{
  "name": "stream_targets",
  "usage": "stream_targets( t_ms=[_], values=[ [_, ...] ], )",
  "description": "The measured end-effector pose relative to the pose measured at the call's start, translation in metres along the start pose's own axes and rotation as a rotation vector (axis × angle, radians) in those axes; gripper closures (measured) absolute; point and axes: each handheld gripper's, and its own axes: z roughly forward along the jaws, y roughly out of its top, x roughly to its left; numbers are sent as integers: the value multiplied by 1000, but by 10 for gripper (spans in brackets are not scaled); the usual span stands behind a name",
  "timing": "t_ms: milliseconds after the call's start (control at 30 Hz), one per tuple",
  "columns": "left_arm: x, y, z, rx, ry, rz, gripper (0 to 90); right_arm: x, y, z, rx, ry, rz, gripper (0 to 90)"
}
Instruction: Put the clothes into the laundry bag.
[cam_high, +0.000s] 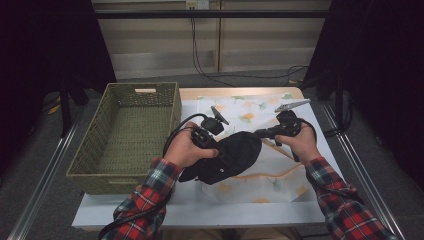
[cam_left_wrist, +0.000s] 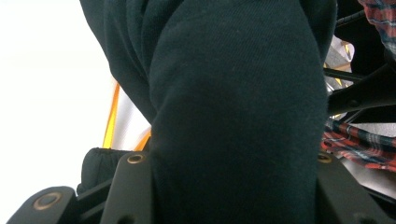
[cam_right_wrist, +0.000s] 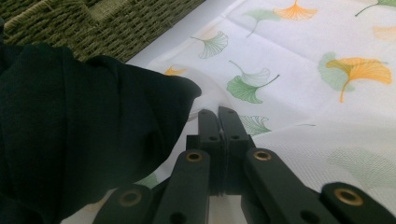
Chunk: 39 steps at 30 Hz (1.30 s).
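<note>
Garment, black, sits mid-table on the leaf-print cloth, bunched between the left gripper's jaws. Right gripper, jaws pressed together and holding nothing, is just beside its right edge. Basket occupies the table's left edge.

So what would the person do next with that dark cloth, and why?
Probably carry the dark cloth left over the green woven basket and drop it in. The left claw is clamped on a thick fold of it, the right claw is shut with nothing in it, and the basket stands open alongside.
</note>
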Motion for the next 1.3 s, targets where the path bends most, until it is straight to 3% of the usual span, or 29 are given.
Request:
stream_targets(
  t_ms=[700, 867, 1300],
  values=[
    [-4, -7, 13, 18, -10, 22, 554, 1, 4, -2, -6, -4, 4, 900],
    [-5, -9, 19, 43, -13, 36, 554, 1, 5, -2, -10, 6, 8, 900],
    [-6, -6, 27, 59, -7, 30, 554, 7, 9, -2, -1, 0, -5, 900]
  ],
)
